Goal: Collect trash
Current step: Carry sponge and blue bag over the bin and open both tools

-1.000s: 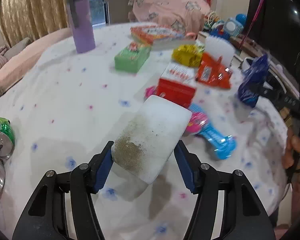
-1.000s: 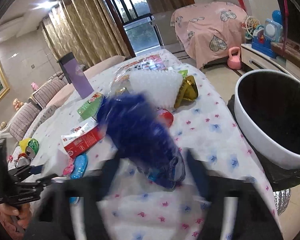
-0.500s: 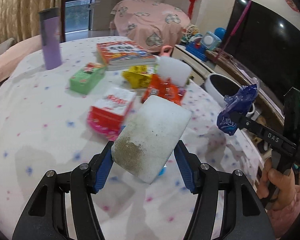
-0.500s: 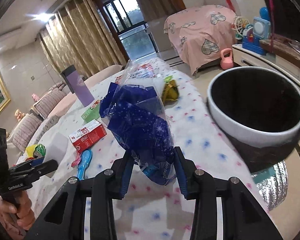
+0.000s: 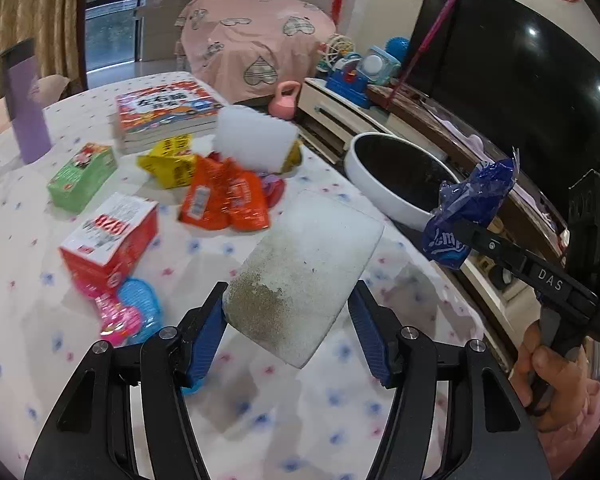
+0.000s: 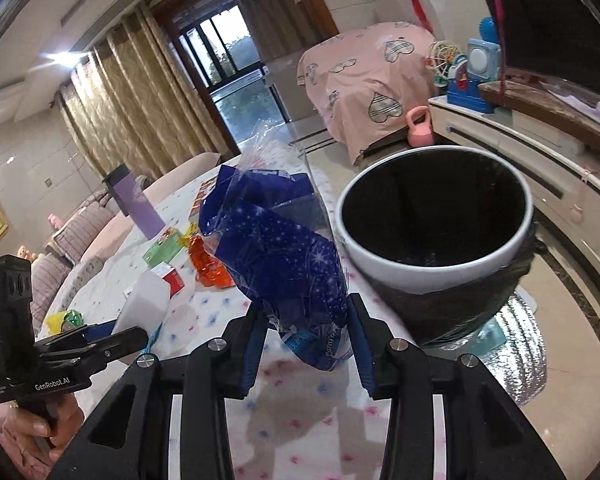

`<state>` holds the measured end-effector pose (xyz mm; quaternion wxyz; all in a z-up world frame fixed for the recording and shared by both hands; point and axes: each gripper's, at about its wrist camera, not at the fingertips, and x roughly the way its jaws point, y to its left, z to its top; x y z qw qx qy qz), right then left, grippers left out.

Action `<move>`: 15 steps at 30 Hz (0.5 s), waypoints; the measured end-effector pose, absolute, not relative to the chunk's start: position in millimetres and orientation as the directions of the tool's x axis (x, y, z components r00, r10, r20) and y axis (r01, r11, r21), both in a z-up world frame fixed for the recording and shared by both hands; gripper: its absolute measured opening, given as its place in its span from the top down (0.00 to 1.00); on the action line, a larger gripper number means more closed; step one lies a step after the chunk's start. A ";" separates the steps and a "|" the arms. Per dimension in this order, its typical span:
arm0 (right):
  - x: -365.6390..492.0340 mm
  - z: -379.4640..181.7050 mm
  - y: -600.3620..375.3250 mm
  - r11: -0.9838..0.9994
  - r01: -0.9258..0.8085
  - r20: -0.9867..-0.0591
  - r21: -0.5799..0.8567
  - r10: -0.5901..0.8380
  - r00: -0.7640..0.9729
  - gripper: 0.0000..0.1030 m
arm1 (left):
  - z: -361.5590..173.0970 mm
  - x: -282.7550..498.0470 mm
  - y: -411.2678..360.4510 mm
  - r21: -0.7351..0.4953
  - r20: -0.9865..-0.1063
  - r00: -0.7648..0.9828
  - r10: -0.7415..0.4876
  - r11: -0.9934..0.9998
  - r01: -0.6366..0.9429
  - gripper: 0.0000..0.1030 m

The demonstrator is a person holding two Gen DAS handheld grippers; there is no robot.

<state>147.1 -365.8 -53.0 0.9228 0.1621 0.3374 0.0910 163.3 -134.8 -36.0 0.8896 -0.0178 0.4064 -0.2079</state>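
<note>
My left gripper (image 5: 286, 320) is shut on a dirty white sponge (image 5: 304, 276) and holds it above the floral tablecloth (image 5: 32, 280). My right gripper (image 6: 306, 330) is shut on a crumpled blue plastic wrapper (image 6: 280, 256), also visible in the left wrist view (image 5: 470, 208). A white-rimmed trash bin with a black liner (image 6: 440, 256) stands just right of the wrapper, off the table's edge; it also shows in the left wrist view (image 5: 384, 196). The left gripper appears at the lower left of the right wrist view (image 6: 112, 334).
On the table lie orange snack wrappers (image 5: 224, 200), a yellow wrapper (image 5: 172, 164), a clean white sponge (image 5: 256, 140), a red box (image 5: 112, 240), a green box (image 5: 84, 176), books (image 5: 164, 112), a purple flask (image 5: 24, 108) and a pink-blue toy (image 5: 128, 316). A TV stand (image 6: 540, 148) is on the right.
Both grippers have swung right toward the trash bin, each still holding its item. The bin now sits closer beside the blue wrapper, and the cans have left the left wrist view.
</note>
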 end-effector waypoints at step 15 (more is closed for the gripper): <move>148.2 -49.7 -408.5 0.930 0.008 -0.585 0.367 0.224 0.780 0.62 | -27.1 182.3 -189.8 -0.176 -0.710 0.567 -0.417 0.885 0.431 0.41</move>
